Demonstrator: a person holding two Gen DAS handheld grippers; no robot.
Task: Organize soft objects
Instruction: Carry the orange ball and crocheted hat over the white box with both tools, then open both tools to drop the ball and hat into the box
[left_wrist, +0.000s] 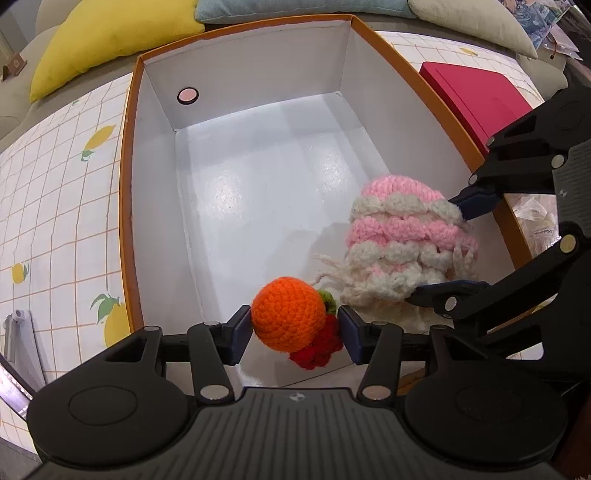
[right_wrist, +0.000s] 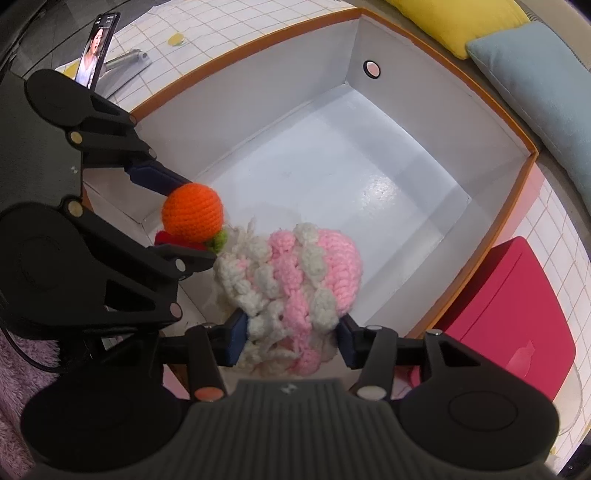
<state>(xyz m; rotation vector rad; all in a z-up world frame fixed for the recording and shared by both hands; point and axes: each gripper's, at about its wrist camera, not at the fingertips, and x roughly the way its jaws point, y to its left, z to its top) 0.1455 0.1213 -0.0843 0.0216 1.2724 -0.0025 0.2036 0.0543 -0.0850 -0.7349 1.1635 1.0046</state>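
My left gripper (left_wrist: 295, 334) is shut on an orange crochet ball (left_wrist: 286, 314) with a green and red tuft, held over the near edge of a white box with an orange rim (left_wrist: 127, 184). My right gripper (right_wrist: 290, 338) is shut on a pink and white crochet toy (right_wrist: 295, 280), held over the same box (right_wrist: 524, 192). The two toys hang side by side, almost touching. The right gripper (left_wrist: 448, 245) with its toy (left_wrist: 402, 240) shows at the right of the left wrist view. The left gripper (right_wrist: 184, 218) with the ball (right_wrist: 192, 212) shows at the left of the right wrist view.
The box floor (left_wrist: 258, 177) is bare and white. A red box (left_wrist: 476, 96) lies to the right of it, also in the right wrist view (right_wrist: 517, 314). Yellow (left_wrist: 107, 40) and blue cushions (right_wrist: 535, 81) lie beyond. A phone (right_wrist: 96, 48) stands on the lemon-print tablecloth (left_wrist: 55, 206).
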